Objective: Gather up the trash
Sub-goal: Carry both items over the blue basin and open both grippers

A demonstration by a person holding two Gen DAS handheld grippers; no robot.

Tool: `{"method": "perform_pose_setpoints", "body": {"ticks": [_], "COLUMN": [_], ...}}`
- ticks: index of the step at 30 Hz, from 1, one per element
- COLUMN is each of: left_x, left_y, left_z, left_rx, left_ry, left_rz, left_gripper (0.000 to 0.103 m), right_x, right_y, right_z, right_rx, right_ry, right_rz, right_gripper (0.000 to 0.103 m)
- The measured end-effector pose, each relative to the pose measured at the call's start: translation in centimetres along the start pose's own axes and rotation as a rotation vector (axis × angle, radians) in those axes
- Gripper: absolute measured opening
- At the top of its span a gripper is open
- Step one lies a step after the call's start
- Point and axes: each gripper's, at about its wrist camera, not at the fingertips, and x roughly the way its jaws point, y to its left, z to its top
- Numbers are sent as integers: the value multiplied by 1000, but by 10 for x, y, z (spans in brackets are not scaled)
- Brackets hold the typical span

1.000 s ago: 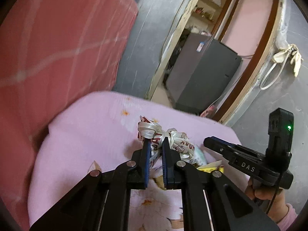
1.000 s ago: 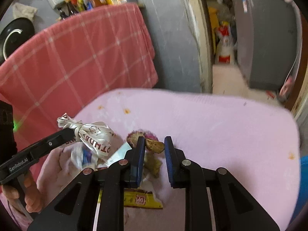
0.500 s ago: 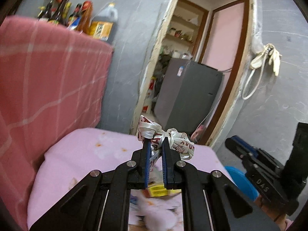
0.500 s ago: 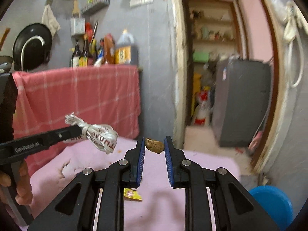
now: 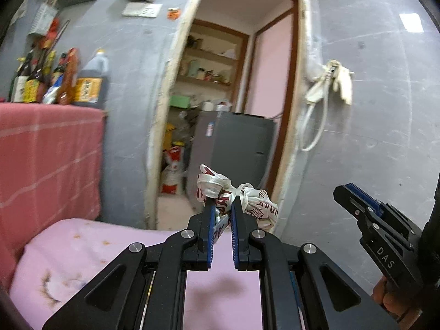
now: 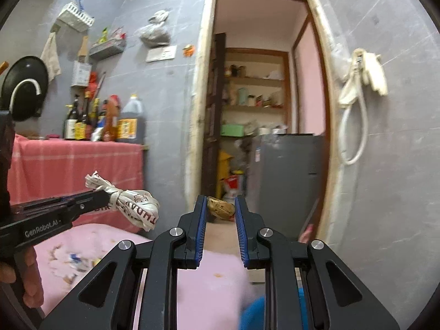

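A: Status on both tongs?

B: Left gripper (image 5: 221, 206) is pinched nearly closed on the knotted plastic wrapper (image 5: 236, 195), held in the air above the far edge of the pink-covered bed (image 5: 82, 247). Right gripper (image 6: 219, 206) is narrow too, clamped on a small brown scrap (image 6: 220, 207), possibly a peel or shell, also above the bed's far edge.

A: How will they handle?

B: My read: the wrapper is light, soft and slick. The pads hold it at the knot, the thickest part, so that's the right spot. The loose loops hang free beside the tips and may snag on release.

A: And the scrap?

B: Light, stiff, likely brittle. It's held across its middle at the very tips, so it could slip out. No harder squeeze, or it could crumble.

A: Anything left?

B: Small bits of litter (image 6: 79, 264) on the bed, near its left side. A blue container (image 6: 261, 313) sits just below the bed's near corner, under the right gripper; it's blurred, probably the bin.
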Motion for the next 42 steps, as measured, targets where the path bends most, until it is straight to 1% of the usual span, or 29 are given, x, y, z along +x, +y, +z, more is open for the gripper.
{"method": "perform_pose_setpoints", "body": {"ticks": [3,5,10,12,17,20,23,26,28,31,35,38,40,42], "left_x": [13,24,57,66,90,104,123,139,148,160,170,172,174,174], "left_y": [-26,-41,-77,-89,-110,-116,-120,-119,-118,-118,-117,-117,-114,-110], "left_z": [-5,-10,-26,-34,-51,-64,-75,-85,-91,-98,-107,-111,-112,-113], "left_rx": [16,23,46,62,100,107,99,69,51,47,53,54,54,49], "left_ry": [5,26,139,170,255,325,424,510,547,588,635,657,672,681], "left_rz": [-41,-63,-139,-154,-168,-168,-184,-202,-203,-195,-183,-183,-178,-180], "left_gripper": [8,8,8,8,8,8,8,9,9,9,10,15,19,20], "right_x": [-11,-15,-20,-20,-20,-15,-9,-4,-1,4,7,9,9,9], "right_y": [-23,-35,-67,-78,-100,-110,-119,-125,-129,-134,-139,-142,-143,-145], "right_z": [-2,-7,-27,-37,-60,-74,-91,-107,-114,-122,-128,-130,-130,-130], "right_rx": [4,0,24,45,92,126,167,197,215,240,270,284,293,297], "right_ry": [-6,-3,32,53,105,157,214,263,295,336,369,383,387,384], "right_rz": [-60,-96,-174,-202,-239,-250,-255,-260,-260,-258,-257,-258,-257,-256], "right_gripper": [18,18,18,18,19,19,19,19,19,19,19,19,22,24]}}
